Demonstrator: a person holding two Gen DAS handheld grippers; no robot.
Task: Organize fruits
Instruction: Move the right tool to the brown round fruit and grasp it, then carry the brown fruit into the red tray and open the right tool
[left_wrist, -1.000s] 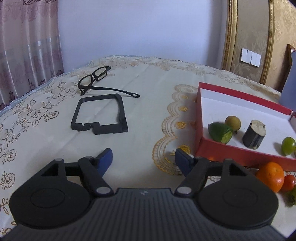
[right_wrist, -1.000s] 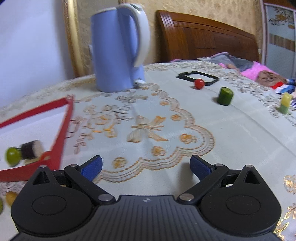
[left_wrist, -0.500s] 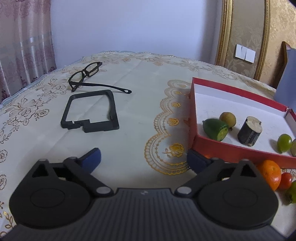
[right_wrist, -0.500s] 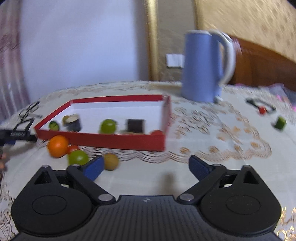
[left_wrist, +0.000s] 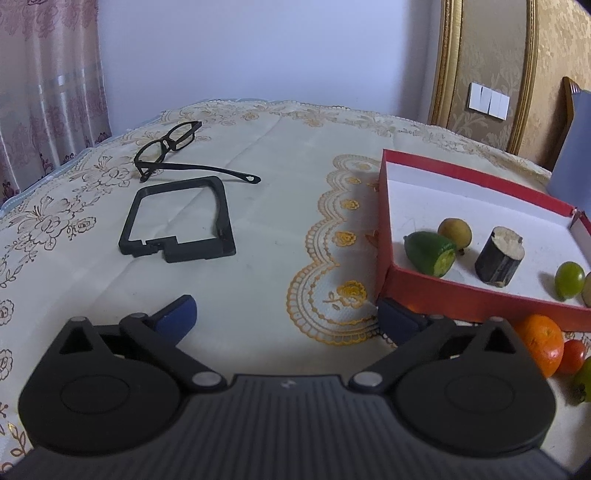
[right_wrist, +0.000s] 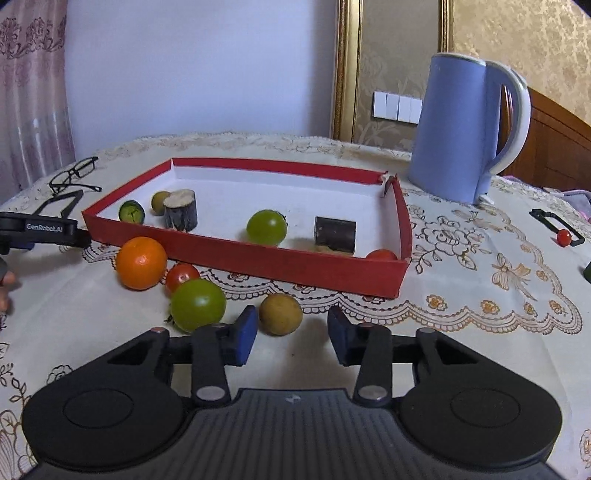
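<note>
My right gripper hovers low over the tablecloth, its jaws closing. A yellow-brown round fruit lies just ahead between the blue pads, with a gap still showing on its right side. To its left lie a green tomato, a red tomato and an orange, all outside the red box. The box holds a green fruit, a wood stump, a dark block and other small pieces. My left gripper stands wide open and empty by the box's left corner.
A blue kettle stands behind the box's right end. Black glasses and a black plastic frame lie to the left. A small red ball rests on another black frame at far right. Part of a hand shows at the left edge.
The right gripper has swung left from the kettle to the loose fruits in front of the box, and its jaws have narrowed. The left jaws have spread wider; that hand has stayed put.
</note>
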